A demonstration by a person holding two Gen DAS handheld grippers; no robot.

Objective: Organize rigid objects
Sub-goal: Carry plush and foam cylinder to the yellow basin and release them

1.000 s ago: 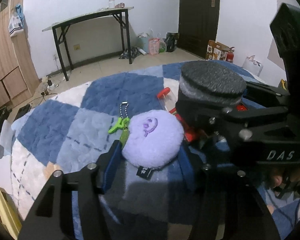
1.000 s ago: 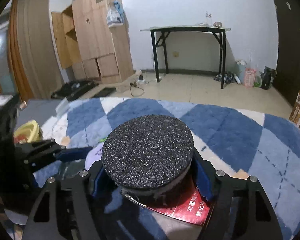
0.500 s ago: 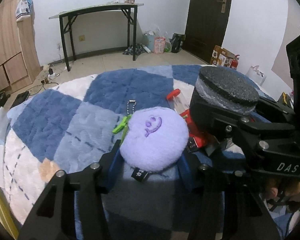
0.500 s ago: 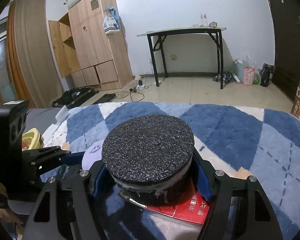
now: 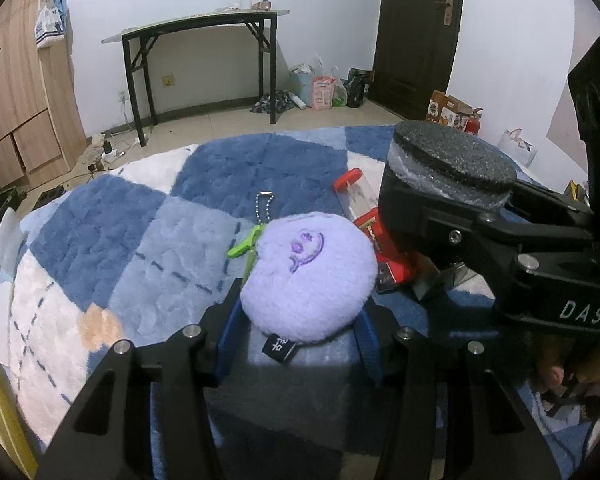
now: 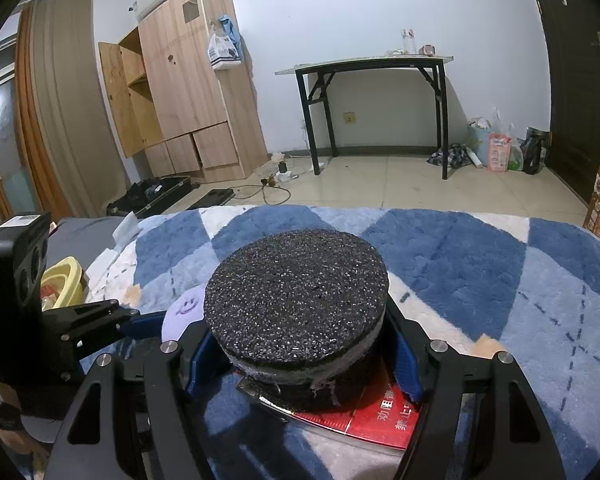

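Note:
A round purple plush keychain (image 5: 308, 276) with a stitched face lies on the blue checked blanket (image 5: 100, 240). My left gripper (image 5: 300, 328) is shut on it, a blue pad pressing each side. A green clip (image 5: 244, 242) and a ball chain (image 5: 262, 208) trail from the plush. My right gripper (image 6: 300, 356) is shut on a black cylinder with a speckled foam top (image 6: 296, 300). The same cylinder (image 5: 452, 160) shows to the right of the plush in the left wrist view. A red printed packet (image 6: 384, 416) lies under it. The plush (image 6: 184, 308) peeks out to the cylinder's left.
A clear tube with a red cap (image 5: 350, 178) lies behind the plush. A yellow basin (image 6: 64, 280) sits off the blanket's left edge. A person's hand (image 5: 568, 372) holds the right gripper. A black folding table (image 5: 196, 28), a wooden wardrobe (image 6: 188, 80) and a dark door (image 5: 420, 32) stand beyond.
The left gripper's pads have closed in onto the sides of the purple plush. The right gripper and its cylinder have stayed put.

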